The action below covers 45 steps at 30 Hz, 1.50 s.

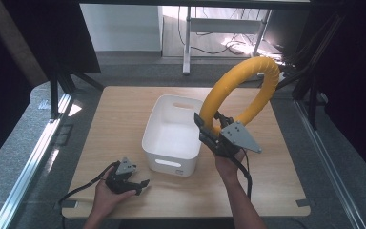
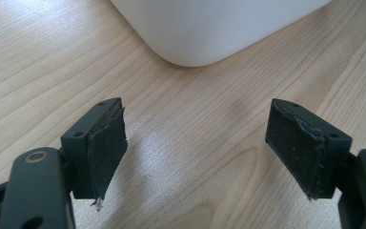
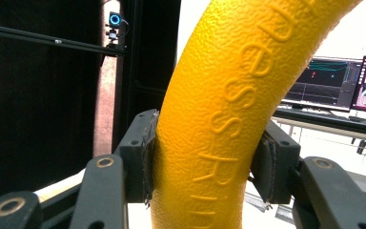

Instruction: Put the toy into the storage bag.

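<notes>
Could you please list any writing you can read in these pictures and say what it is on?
"...ness Rin...": raised letters on the yellow foam ring, partly cut off, so only a rough reading, in the right gripper view.
Screen contents on the monitors behind: too small to read.

I see a light wooden table on grey speckled floor, black curtains, lit computer monitors behind.

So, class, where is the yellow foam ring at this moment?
In the high view the yellow foam ring stands upright, off the table, right of centre, clamped in the right claw just beside the white plastic bin.
</notes>
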### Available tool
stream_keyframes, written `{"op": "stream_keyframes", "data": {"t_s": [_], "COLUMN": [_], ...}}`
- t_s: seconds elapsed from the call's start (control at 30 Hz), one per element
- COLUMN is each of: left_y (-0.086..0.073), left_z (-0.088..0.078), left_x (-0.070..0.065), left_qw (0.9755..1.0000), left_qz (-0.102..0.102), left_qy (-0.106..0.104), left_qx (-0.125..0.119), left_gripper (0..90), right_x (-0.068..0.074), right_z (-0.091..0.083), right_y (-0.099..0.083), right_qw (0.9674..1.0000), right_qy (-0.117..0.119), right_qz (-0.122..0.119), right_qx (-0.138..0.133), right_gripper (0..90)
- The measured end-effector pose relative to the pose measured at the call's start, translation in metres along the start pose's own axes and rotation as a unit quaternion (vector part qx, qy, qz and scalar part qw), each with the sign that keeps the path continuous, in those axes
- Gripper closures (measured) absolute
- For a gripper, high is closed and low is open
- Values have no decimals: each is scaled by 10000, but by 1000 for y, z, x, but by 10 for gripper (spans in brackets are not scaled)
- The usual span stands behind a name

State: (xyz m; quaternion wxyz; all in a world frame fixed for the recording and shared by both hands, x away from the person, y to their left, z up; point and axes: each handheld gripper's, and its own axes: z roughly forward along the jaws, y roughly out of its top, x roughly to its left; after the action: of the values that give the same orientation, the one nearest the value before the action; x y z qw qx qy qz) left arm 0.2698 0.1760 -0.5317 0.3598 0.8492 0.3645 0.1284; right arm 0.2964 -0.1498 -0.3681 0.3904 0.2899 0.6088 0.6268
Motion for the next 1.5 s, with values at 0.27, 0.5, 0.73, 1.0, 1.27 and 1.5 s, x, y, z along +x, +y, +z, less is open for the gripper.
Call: {"op": "stream_keyframes", "data": {"t_s": [0.27, 0.5, 0.73, 1.0, 1.27, 1.5], "left_y": [0, 0, 0, 0, 0, 0], "left_z": [0, -1, -2, -7, -8, -8], "left_x": [0, 0, 0, 3, 3, 3], "left_qw": [10000, 10000, 10000, 9999, 9999, 9999], "left_qz": [3, -14, -11, 40, 60, 85], "left_qy": [0, 3, 14, 89, 98, 93], "left_qx": [-4, -19, -22, -23, -12, 18], "left_gripper": [215, 215, 215, 214, 213, 212], "right_x": [12, 30, 47, 69, 87, 96], "right_z": [4, 12, 23, 37, 54, 63], "right_y": [10, 23, 35, 44, 43, 35], "right_qw": [9998, 9994, 9986, 9969, 9959, 9958], "right_qy": [-63, 48, 226, 451, 646, 734], "right_qz": [-89, -204, -309, -489, -508, -474], "right_qx": [-168, -276, -353, -409, -366, -254], "right_gripper": [485, 484, 484, 484, 483, 482]}}
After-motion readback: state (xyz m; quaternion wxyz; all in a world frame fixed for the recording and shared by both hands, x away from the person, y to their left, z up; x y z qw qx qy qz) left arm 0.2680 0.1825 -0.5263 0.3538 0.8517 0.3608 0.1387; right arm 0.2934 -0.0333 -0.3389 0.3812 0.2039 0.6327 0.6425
